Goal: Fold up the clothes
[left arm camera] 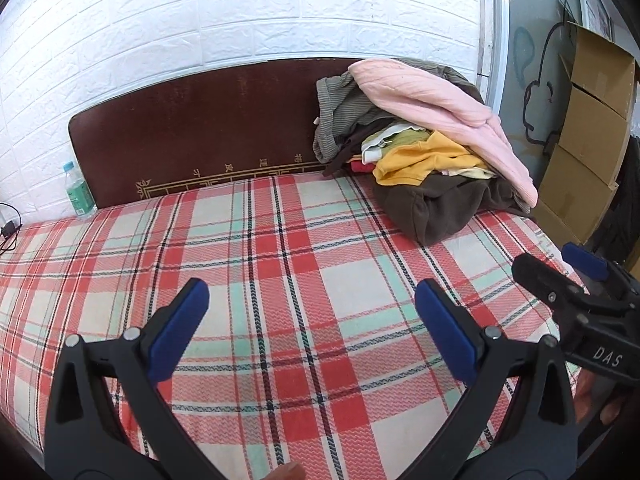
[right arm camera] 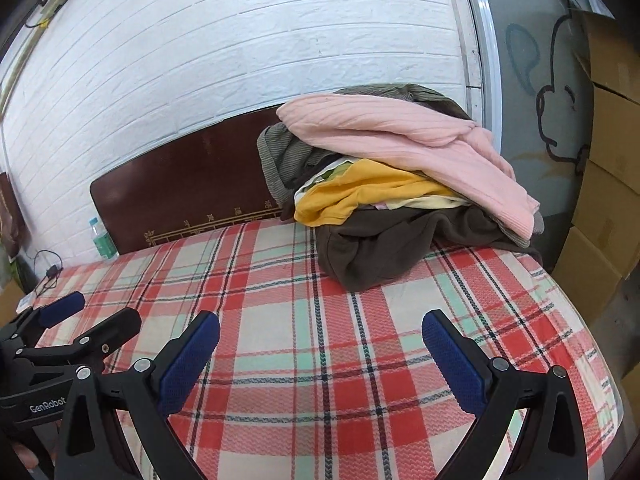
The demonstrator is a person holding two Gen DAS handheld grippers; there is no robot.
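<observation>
Both grippers hover over the bed, nothing picked up yet.

Best move, likely: reach for the pink top [right arm camera: 404, 140], uppermost on the pile [right arm camera: 400, 208], and pinch one edge so it lifts off alone. The pile sits ahead and right of the left gripper [left arm camera: 312, 300], straight ahead of the right gripper [right arm camera: 320, 334]. Both stand wide open, empty, touching nothing.
</observation>
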